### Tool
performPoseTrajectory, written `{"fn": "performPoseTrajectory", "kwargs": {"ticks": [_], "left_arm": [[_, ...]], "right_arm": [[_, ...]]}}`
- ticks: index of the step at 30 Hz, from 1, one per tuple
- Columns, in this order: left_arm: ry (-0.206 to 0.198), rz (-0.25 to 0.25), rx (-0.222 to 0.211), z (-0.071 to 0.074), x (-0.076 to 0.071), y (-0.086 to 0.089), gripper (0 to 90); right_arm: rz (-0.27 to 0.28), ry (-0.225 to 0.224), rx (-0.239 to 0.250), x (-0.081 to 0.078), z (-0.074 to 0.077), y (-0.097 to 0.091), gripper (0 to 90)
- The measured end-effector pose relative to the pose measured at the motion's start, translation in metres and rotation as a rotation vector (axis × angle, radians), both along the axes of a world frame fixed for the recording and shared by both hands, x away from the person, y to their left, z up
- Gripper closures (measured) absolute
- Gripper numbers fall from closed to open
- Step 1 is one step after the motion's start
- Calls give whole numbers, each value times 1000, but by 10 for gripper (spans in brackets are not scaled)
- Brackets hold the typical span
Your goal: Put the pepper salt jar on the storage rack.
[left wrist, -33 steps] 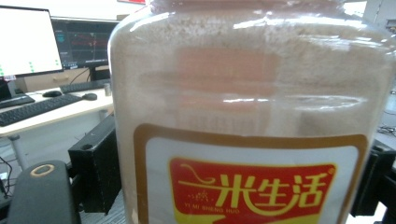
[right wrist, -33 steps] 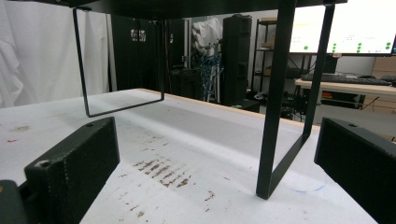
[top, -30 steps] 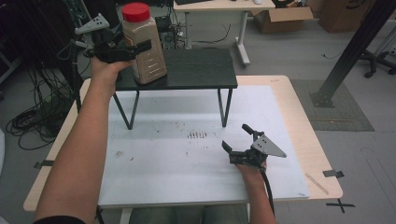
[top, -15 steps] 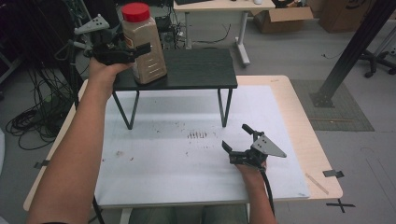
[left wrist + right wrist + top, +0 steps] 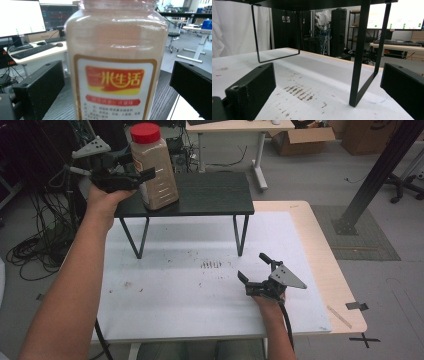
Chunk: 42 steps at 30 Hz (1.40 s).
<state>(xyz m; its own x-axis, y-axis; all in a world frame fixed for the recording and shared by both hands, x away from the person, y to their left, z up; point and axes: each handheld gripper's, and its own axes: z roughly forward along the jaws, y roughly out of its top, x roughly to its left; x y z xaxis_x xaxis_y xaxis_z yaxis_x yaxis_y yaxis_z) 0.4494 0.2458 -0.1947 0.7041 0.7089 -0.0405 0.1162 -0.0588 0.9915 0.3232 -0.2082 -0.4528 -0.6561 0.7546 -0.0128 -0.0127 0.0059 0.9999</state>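
— Standing where, that jar [image 5: 154,170] with the red lid?

— Sitting upright on the black shelf [image 5: 210,195], near its left end. Left gripper [image 5: 131,174] waiting right beside the jar, jaws spread wide on both sides, not squeezing it. Probably lined up so for a grab or a letting go.

— And the right gripper [image 5: 255,272]?

— Resting low on the white table [image 5: 165,290], in front of the shelf. Jaws wide apart, holding nothing, keeping out of the way.

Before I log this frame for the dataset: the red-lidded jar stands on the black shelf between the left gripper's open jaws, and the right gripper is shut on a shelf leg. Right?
Not quite. The right gripper is open and holds nothing; the right gripper view shows its jaws spread apart with the shelf leg farther off, untouched. The rest holds: the red-lidded jar stands on the black shelf between the left gripper's open jaws.
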Motion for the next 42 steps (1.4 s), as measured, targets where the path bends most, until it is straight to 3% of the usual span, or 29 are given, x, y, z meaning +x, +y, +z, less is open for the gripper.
{"fn": "performPoseTrajectory", "kwargs": {"ticks": [7,17,32,36,42], "left_arm": [[0,4,-16,-3,-8,8,2],[-34,9,-68,-11,-33,21,2],[-50,-41,-70,-19,-57,15,2],[-61,-41,-73,-25,-65,16,2],[-53,-19,-100,-47,-76,23,2]], "right_arm": [[0,0,2,0,0,0,0],[0,0,2,0,0,0,0],[0,-3,1,0,0,0,0],[0,-2,1,0,0,0,0],[0,0,2,0,0,0,0]]}}
